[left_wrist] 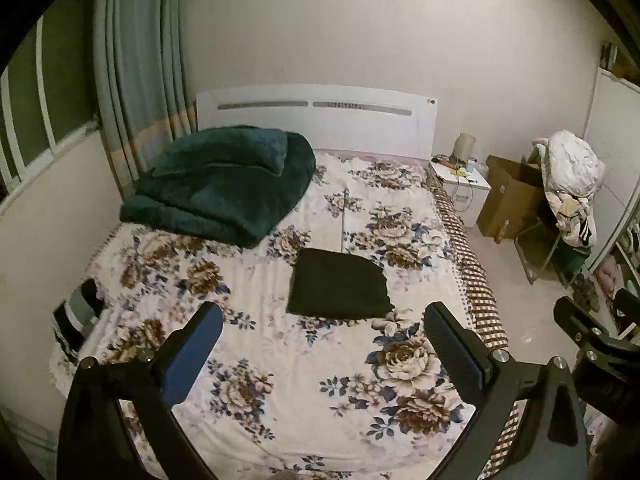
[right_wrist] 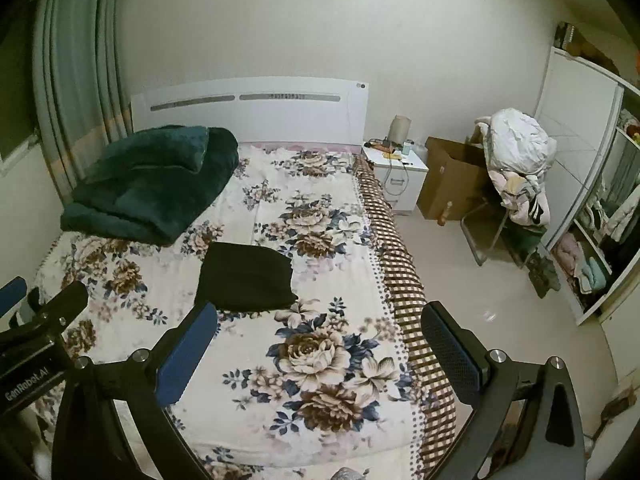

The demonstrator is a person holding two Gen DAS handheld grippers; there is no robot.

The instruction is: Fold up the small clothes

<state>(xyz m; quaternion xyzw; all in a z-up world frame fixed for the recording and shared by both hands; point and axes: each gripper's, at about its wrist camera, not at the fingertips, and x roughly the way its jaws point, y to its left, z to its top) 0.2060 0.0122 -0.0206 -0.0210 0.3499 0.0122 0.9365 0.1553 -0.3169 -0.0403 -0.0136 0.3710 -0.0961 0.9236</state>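
Note:
A black garment (left_wrist: pixel 339 285) lies folded into a flat rectangle in the middle of the floral bedsheet (left_wrist: pixel 280 380); it also shows in the right wrist view (right_wrist: pixel 245 278). My left gripper (left_wrist: pixel 320 344) is open and empty, held above the near part of the bed, short of the garment. My right gripper (right_wrist: pixel 318 344) is open and empty, above the bed's right near side. Each gripper shows at the edge of the other's view: the right gripper (left_wrist: pixel 592 332) and the left gripper (right_wrist: pixel 40 312).
A dark green folded blanket (left_wrist: pixel 224 184) lies at the bed's far left by the white headboard (left_wrist: pixel 320 120). A small striped pile of clothes (left_wrist: pixel 76 316) sits at the bed's left edge. A nightstand (right_wrist: pixel 396 172), cardboard box (right_wrist: pixel 452 180), chair with laundry (right_wrist: pixel 516 168) and open wardrobe (right_wrist: pixel 592 240) stand on the right.

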